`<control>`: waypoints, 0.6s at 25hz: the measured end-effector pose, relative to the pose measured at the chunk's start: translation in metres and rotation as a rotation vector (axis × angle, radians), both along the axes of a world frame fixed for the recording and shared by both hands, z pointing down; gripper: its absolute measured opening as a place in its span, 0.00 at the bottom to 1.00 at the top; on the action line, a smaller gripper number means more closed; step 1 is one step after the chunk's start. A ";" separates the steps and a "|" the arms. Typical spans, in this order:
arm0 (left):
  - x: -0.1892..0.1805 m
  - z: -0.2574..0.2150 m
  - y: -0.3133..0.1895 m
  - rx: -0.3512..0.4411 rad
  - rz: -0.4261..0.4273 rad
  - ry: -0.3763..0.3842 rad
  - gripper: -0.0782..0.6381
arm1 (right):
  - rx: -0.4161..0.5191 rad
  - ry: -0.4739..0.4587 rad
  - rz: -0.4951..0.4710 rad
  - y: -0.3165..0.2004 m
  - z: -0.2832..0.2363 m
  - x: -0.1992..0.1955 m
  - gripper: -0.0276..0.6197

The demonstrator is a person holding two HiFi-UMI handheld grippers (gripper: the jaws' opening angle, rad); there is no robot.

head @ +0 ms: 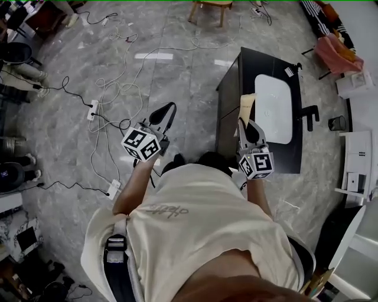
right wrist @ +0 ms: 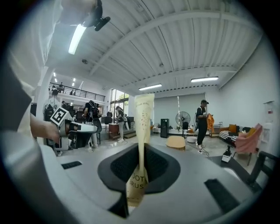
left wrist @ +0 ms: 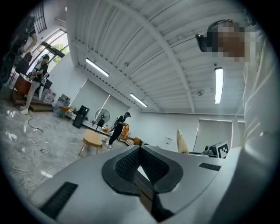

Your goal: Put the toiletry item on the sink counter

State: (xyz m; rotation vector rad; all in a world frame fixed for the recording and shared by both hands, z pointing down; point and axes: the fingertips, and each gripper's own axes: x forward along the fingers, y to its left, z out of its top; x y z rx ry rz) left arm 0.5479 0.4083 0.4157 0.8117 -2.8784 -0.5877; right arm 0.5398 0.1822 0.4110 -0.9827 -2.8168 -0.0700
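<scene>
My right gripper is shut on the toiletry item, a tall cream paper toothbrush packet that sticks up out of the jaws. It hangs over the near left edge of the black sink counter, which holds a white basin and a black faucet. My left gripper is shut and holds nothing, out over the floor to the left of the counter. In the left gripper view the packet shows off to the right.
White cables and power strips trail over the grey marble floor at the left. A wooden stool stands at the back. A black cup and a white shelf unit sit to the right of the counter. People stand in the background.
</scene>
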 end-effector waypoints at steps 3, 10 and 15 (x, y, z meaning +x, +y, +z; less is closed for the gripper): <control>0.005 0.012 0.001 0.017 0.026 0.024 0.11 | -0.013 0.059 0.035 -0.002 0.015 0.003 0.07; -0.028 0.038 0.027 0.046 -0.094 0.057 0.11 | 0.009 0.082 0.058 -0.011 0.027 -0.038 0.07; -0.108 0.028 0.007 0.023 -0.072 0.034 0.11 | -0.032 0.086 0.062 -0.019 0.036 -0.117 0.07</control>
